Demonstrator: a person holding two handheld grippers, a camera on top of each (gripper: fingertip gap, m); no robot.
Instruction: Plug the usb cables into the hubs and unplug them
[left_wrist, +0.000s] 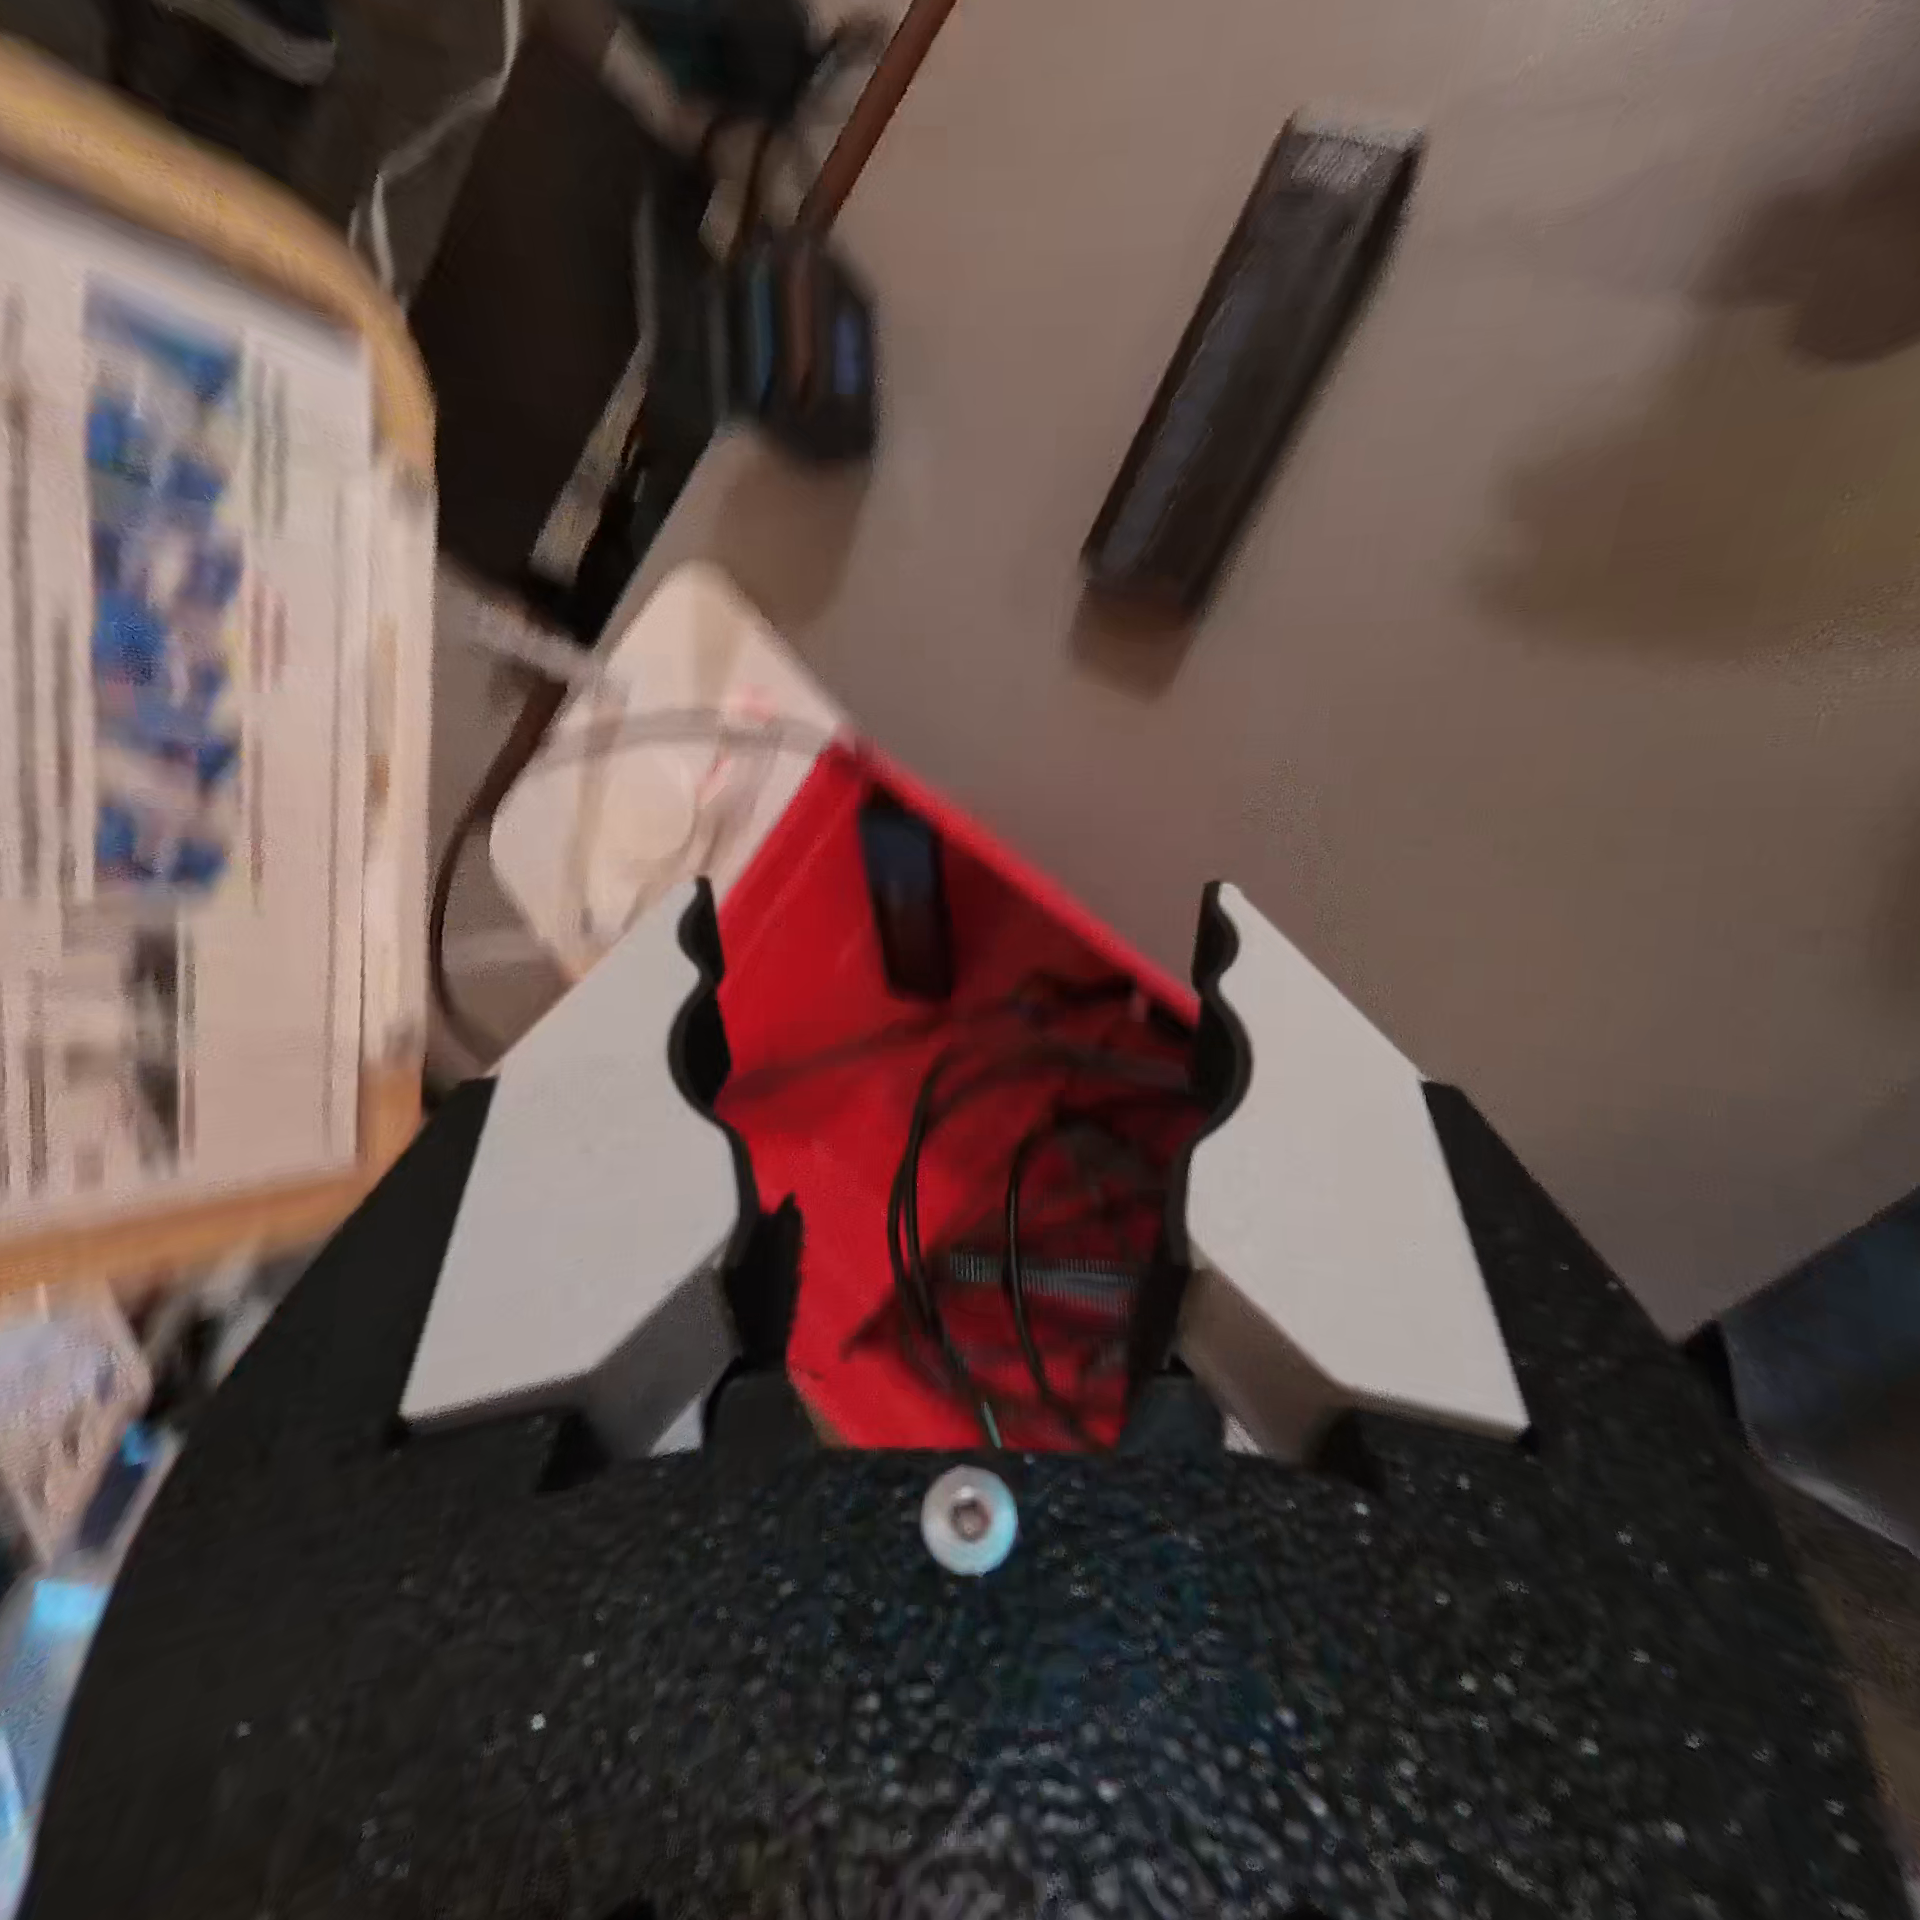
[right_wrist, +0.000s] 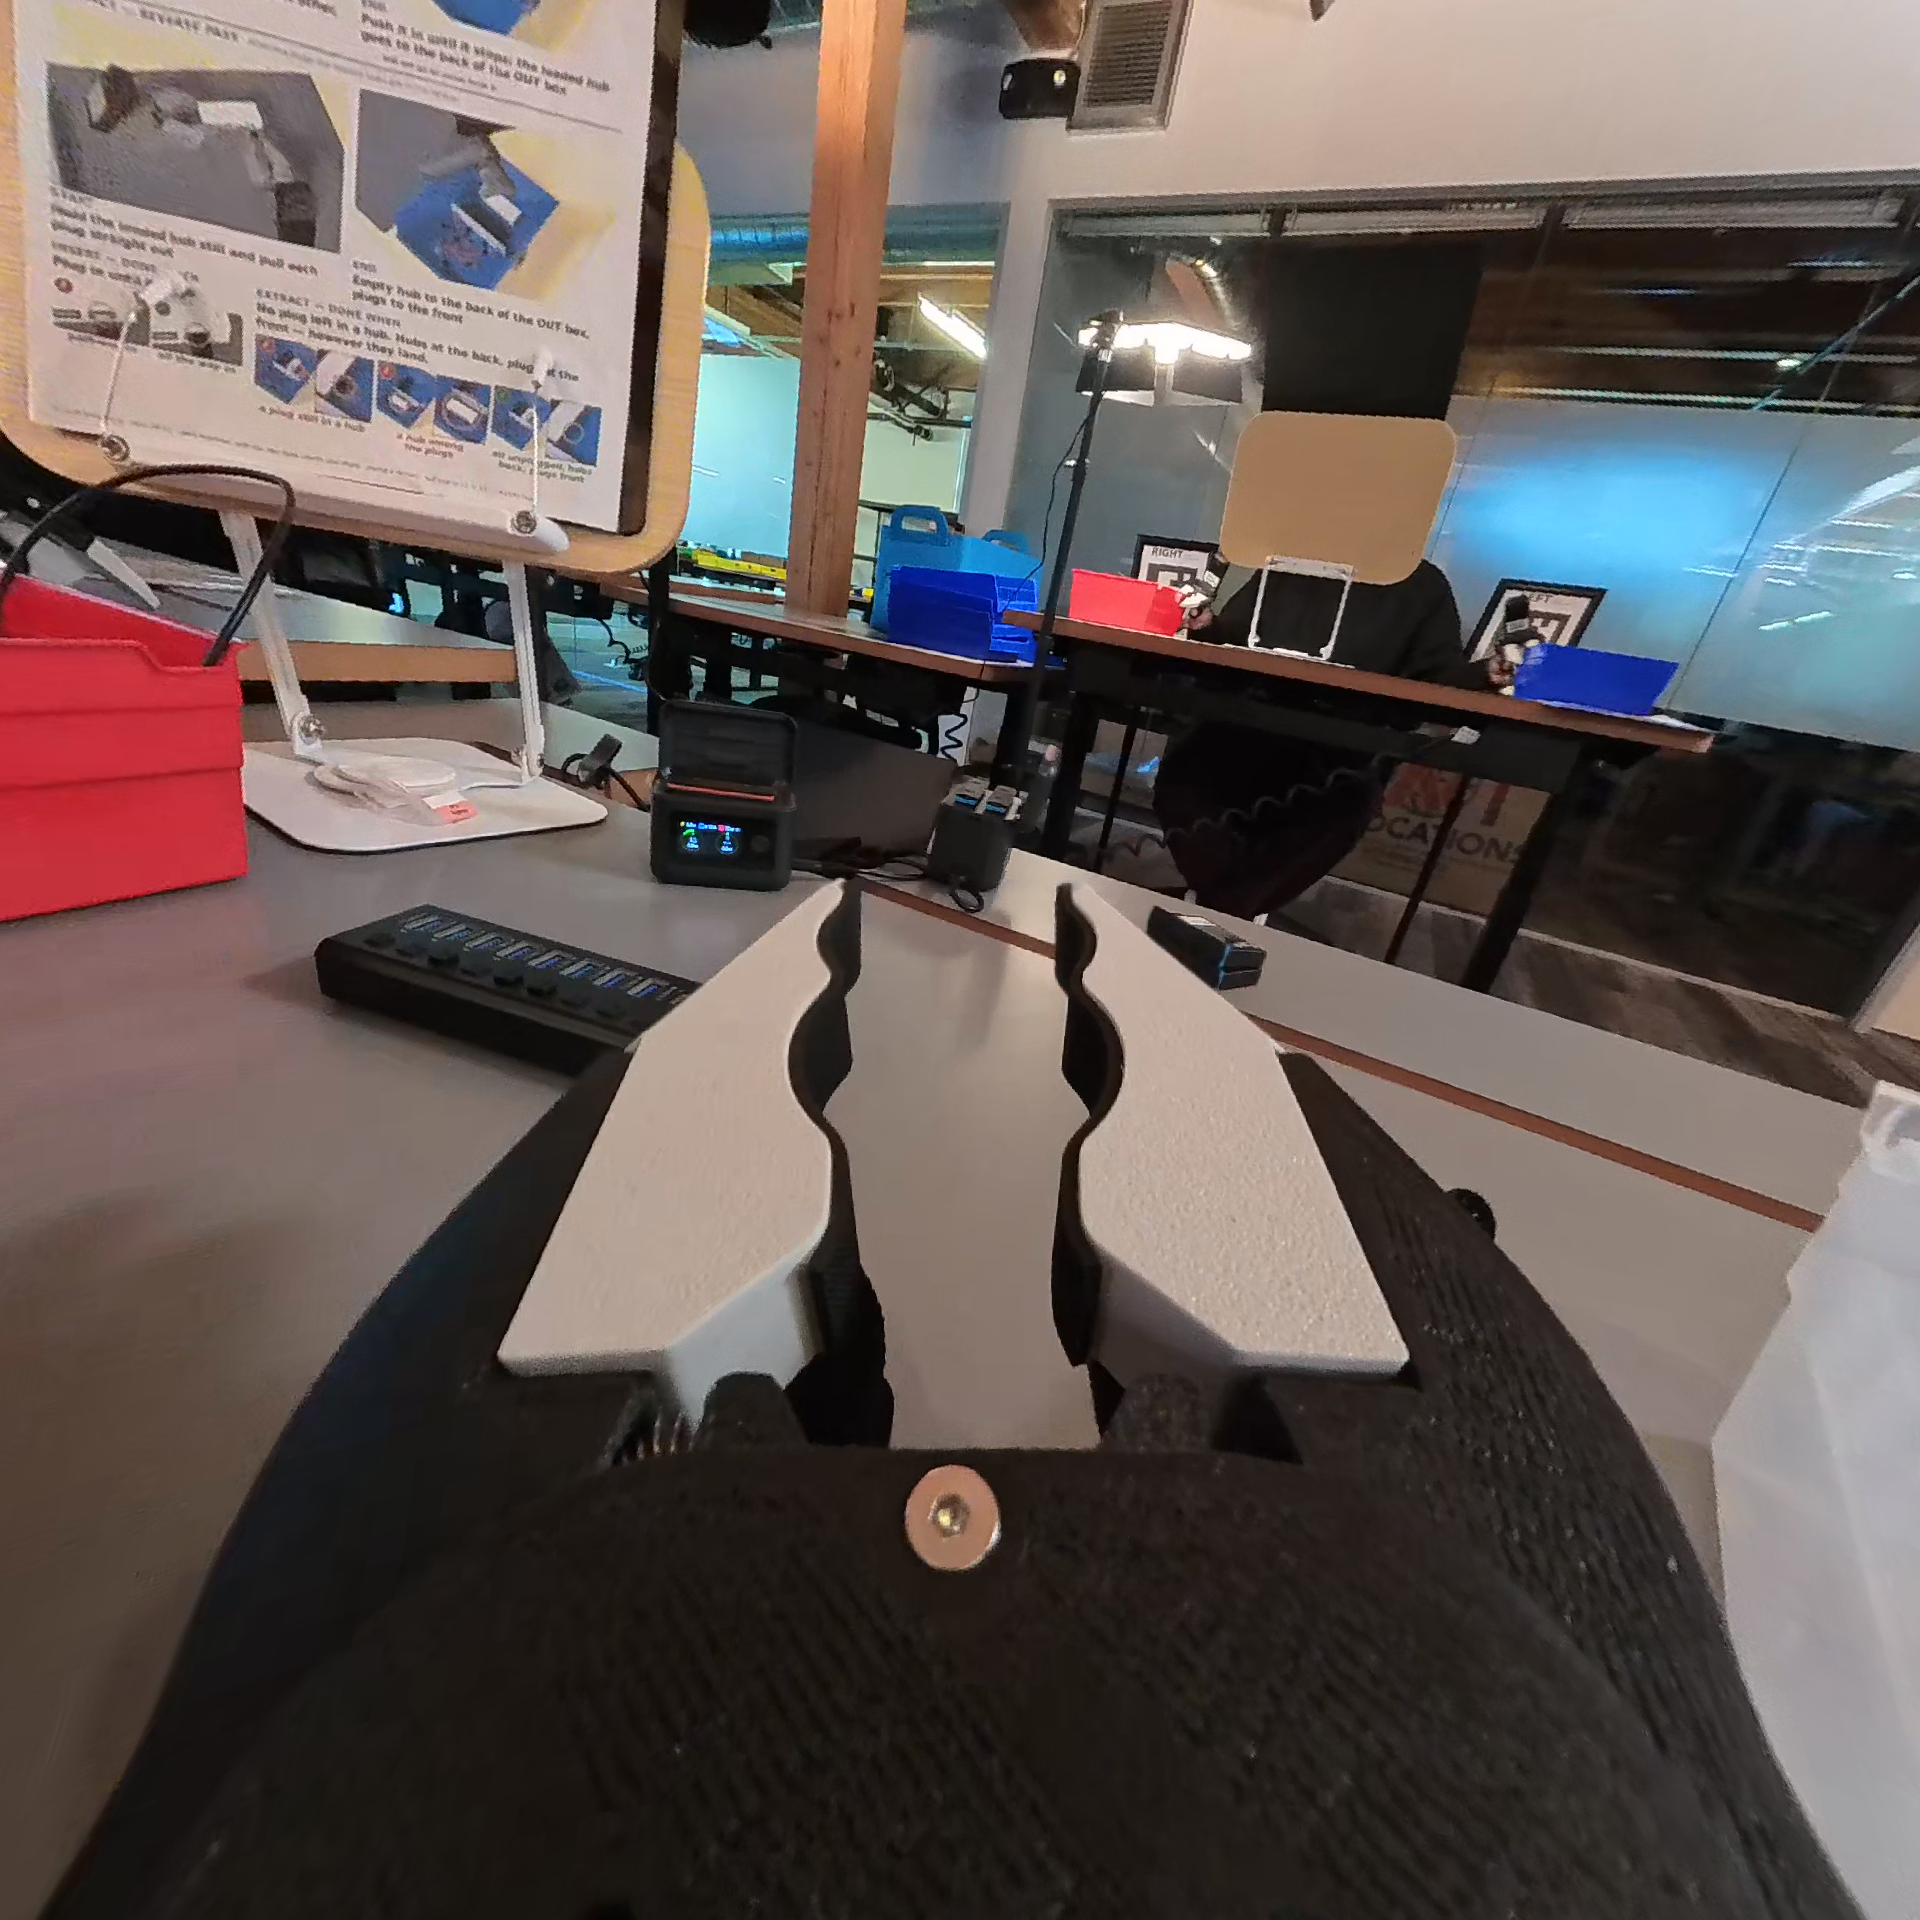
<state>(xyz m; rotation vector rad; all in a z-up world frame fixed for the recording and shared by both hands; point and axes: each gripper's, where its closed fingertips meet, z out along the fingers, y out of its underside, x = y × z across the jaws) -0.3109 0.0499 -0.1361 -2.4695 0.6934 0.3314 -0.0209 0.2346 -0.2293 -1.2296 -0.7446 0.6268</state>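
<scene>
Since thin black cables (left_wrist: 935, 1247) lie tangled in the red bin (left_wrist: 821, 1143), w/ the hub (right_wrist: 499, 971) on the grey table (right_wrist: 208, 1195) near it, left gripper (left_wrist: 956, 935), fingers wide & empty above the bin, should pinch one plug, not the loops. Right gripper (right_wrist: 956, 914): narrower gap, empty, could steady the hub.

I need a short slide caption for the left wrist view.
Open left gripper above a red bin holding black cables; a black hub lies on the table beyond.
</scene>
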